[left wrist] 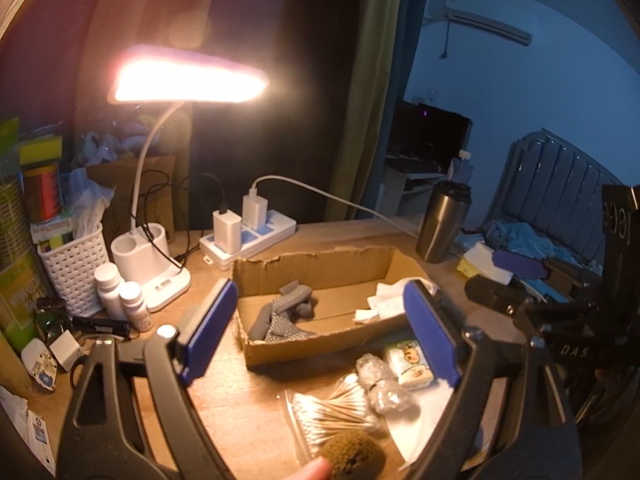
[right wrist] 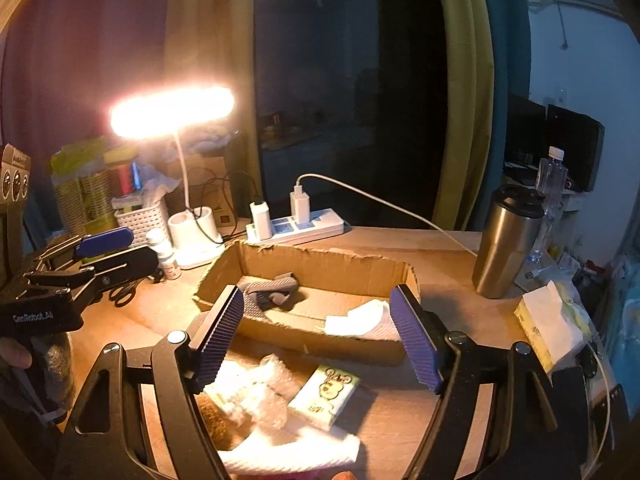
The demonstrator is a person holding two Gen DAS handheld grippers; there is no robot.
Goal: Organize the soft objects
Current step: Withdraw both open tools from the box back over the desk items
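An open cardboard box (left wrist: pixel 312 258) (right wrist: pixel 320 260) sits mid-desk. Inside lie a grey knitted piece (left wrist: pixel 280 312) (right wrist: pixel 276 292) and white tissue (left wrist: pixel 384 304) (right wrist: pixel 360 320). In front of the box are a small tissue pack (left wrist: pixel 408 364) (right wrist: pixel 324 396), a bubble wrap roll (left wrist: pixel 380 384) (right wrist: pixel 268 388), a bag of cotton swabs (left wrist: pixel 332 412), a brown fuzzy ball (left wrist: pixel 352 456) and a white cloth (right wrist: pixel 288 452). My left gripper (left wrist: pixel 320 292) hovers open above these, with nothing between its blue pads. My right gripper (right wrist: pixel 318 294) is likewise open and empty, beside the left one (right wrist: pixel 104 248).
A lit desk lamp (left wrist: pixel 188 80) stands at the back left with a white basket (left wrist: pixel 76 272), pill bottles (left wrist: pixel 120 296) and scissors (right wrist: pixel 124 292). A power strip (left wrist: pixel 248 236) with chargers lies behind the box. A steel tumbler (right wrist: pixel 508 240) and a tissue box (right wrist: pixel 548 328) stand on the right.
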